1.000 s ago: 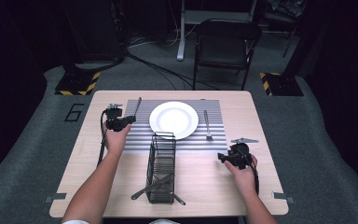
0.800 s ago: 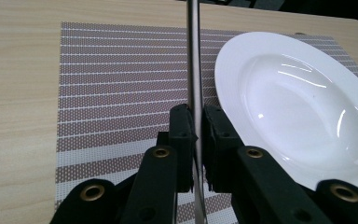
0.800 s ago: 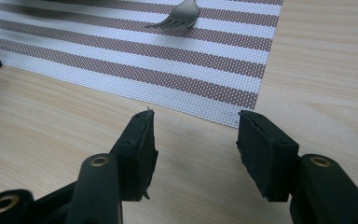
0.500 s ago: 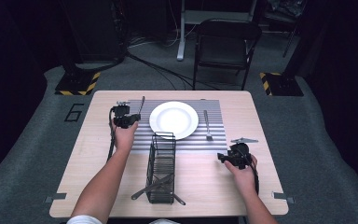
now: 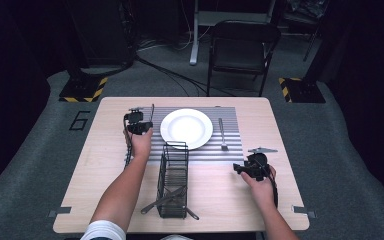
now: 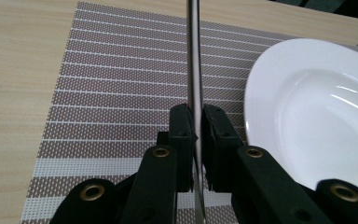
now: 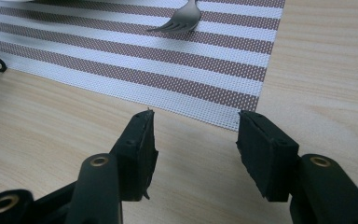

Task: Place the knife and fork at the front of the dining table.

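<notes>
My left gripper point(image 6: 195, 116) is clamped on a knife point(image 6: 193, 56) whose long axis runs straight ahead from the jaws, over the striped placemat point(image 6: 121, 93) just left of the white plate point(image 6: 307, 107). My right gripper point(image 7: 193, 149) rests empty, jaws half open, near a fork point(image 7: 182, 21). The wire caddy point(image 5: 174, 180) holds cutlery I cannot identify.

One readable mark: a large dark digit "6" point(image 5: 80, 120) on the grey floor mat point(image 5: 40, 150), just left of the table's far-left corner, seen in the high view. No brand, label or lettering legible on anything else; both gripper views carry no text
</notes>
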Tool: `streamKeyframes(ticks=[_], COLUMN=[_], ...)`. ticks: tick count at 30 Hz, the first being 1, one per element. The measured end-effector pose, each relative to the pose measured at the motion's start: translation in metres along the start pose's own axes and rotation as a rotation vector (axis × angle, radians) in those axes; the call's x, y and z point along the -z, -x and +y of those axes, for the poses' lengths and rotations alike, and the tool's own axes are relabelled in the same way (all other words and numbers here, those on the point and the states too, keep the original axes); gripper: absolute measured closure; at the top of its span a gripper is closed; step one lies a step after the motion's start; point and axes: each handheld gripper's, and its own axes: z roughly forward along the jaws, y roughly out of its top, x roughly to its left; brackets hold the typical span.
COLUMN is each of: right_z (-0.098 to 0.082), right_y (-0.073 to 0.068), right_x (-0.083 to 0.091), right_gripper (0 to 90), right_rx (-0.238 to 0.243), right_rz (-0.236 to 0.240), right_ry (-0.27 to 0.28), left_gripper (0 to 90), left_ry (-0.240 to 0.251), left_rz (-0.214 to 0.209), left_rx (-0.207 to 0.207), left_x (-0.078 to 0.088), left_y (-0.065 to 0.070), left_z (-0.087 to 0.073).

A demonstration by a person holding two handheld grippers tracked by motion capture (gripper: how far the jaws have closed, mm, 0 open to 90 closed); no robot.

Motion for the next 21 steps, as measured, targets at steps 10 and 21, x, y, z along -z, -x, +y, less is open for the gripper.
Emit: streamKeyframes(ticks=[10,21], right_z=[0.0,-0.001], right_y=[-0.003,-0.001], right_x=[-0.003,-0.002], right_gripper=[45.9,45.7], right_rx=[0.0,0.006], right_rz=[0.012,0.018], right_ry=[-0.012,-0.004], left_gripper=[82.5,82.5], left_ry=[-0.022,-0.024], left_rz=[0.031,0.054], left_rx=[0.01,0.053], left_x=[-0.022,-0.032], left_y=[0.001,-0.005], left_z=[-0.004,-0.008])
